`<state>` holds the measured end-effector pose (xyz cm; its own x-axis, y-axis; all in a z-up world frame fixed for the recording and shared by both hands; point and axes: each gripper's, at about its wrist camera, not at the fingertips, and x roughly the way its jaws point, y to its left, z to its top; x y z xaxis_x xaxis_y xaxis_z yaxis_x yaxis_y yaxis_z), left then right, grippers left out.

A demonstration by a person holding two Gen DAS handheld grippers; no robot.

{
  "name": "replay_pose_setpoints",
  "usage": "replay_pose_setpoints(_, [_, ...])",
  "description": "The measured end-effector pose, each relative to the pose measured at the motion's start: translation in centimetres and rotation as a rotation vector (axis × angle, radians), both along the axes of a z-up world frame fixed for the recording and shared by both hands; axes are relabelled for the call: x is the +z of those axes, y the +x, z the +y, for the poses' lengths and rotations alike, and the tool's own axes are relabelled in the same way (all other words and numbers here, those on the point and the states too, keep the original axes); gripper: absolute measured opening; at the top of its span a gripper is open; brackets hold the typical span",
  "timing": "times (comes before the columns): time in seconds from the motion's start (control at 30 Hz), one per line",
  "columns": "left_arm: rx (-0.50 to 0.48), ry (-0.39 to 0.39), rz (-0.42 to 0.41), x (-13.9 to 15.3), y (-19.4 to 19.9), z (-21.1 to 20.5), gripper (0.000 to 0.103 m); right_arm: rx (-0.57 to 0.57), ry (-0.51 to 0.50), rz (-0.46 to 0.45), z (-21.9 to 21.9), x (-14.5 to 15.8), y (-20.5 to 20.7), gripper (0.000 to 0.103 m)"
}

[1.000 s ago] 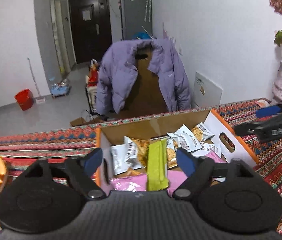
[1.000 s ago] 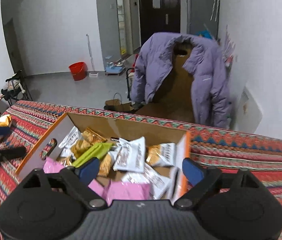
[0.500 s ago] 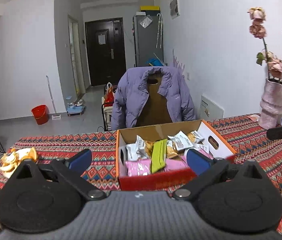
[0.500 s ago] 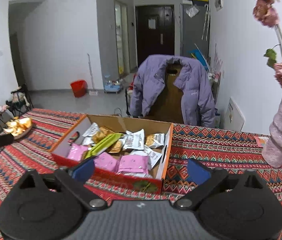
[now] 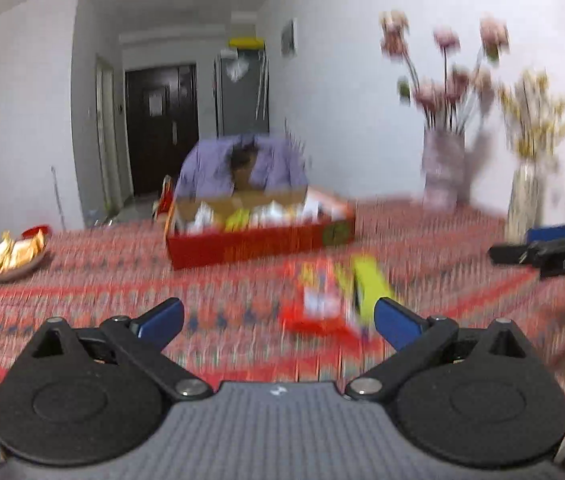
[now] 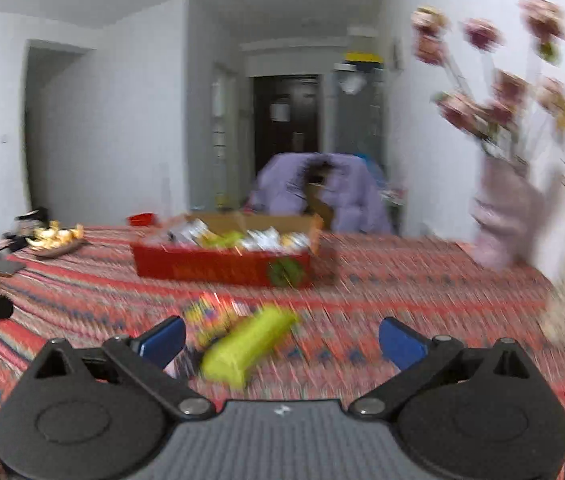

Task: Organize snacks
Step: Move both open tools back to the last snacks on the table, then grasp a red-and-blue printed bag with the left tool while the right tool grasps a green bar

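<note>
Snacks sit in two places: most fill the box (image 5: 260, 236) far across the bench (image 5: 122, 280), while a green packet (image 6: 248, 344) and a red packet (image 5: 316, 300) lie loose on the striped cloth (image 6: 422, 300) close in front of the cameras. The two loose ones touch or overlap, the green one slanted across the red; blur hides their print.

The left gripper (image 5: 278, 320) and right gripper (image 6: 282, 340) both have their jaws spread wide with nothing between them. They seem pulled away from the box to reach the loose packets.

The box is cardboard, red outside and plain brown inside, low-walled and open-topped, so packets drop in easily. The packets look like thin crinkly film, light and slippery; the green one is long and narrow. Glass and ceramic vases (image 5: 442, 172) stand far right, a dish (image 5: 12, 258) of peel-like scraps far left.
</note>
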<state>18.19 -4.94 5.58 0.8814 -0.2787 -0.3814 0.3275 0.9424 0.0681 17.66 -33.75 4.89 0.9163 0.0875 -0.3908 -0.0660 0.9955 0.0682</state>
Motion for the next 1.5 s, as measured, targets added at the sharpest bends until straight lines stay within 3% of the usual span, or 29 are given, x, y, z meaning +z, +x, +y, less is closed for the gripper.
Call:
replay_pose_setpoints(0.07, [0.016, 0.008, 0.035, -1.1, -0.4, 0.0, 0.103, -0.005, 0.032, 0.026, -0.2, -1.6, -1.4, 0.103])
replay_pose_setpoints(0.2, [0.055, -0.017, 0.069, -1.3, 1.1, -0.3, 0.103, -0.031, -0.032, 0.045, 0.4, -3.6, -2.5, 0.103])
replay_pose_setpoints(0.33, [0.058, -0.029, 0.058, -1.3, 1.4, -0.5, 0.103, -0.041, -0.018, 0.044, 0.2, -3.6, -2.6, 0.103])
replay_pose_setpoints(0.6, [0.022, -0.009, 0.093, -2.6, 5.0, -4.6, 0.103, -0.03, -0.031, 0.044, -0.3, -3.1, -1.8, 0.103])
replay_pose_setpoints(0.87, [0.006, 0.023, 0.089, -3.8, 11.8, -8.5, 0.103, -0.057, -0.039, 0.066, -1.5, -2.5, 0.5, 0.103])
replay_pose_setpoints(1.1, [0.019, 0.041, 0.224, -6.7, 18.2, -10.1, 0.103, -0.052, -0.053, 0.082, -1.3, -2.2, 2.4, 0.103])
replay_pose_setpoints(1.17, [0.017, 0.019, 0.257, -7.3, 19.4, -9.9, 0.1, -0.045, -0.052, 0.09, -1.1, -2.2, 3.1, 0.103])
replay_pose_setpoints(1.27, [-0.006, -0.022, 0.305, -8.1, 20.5, -9.5, 0.084, -0.029, -0.049, 0.113, -0.8, -2.5, 4.5, 0.103])
replay_pose_setpoints(1.4, [-0.011, -0.047, 0.297, -7.9, 20.2, -8.3, 0.063, -0.027, -0.054, 0.133, 0.1, -2.4, 7.1, 0.103])
replay_pose_setpoints(1.5, [-0.014, -0.096, 0.295, -6.8, 19.1, -6.1, 0.062, -0.009, -0.038, 0.147, 0.9, -2.4, 9.2, 0.103])
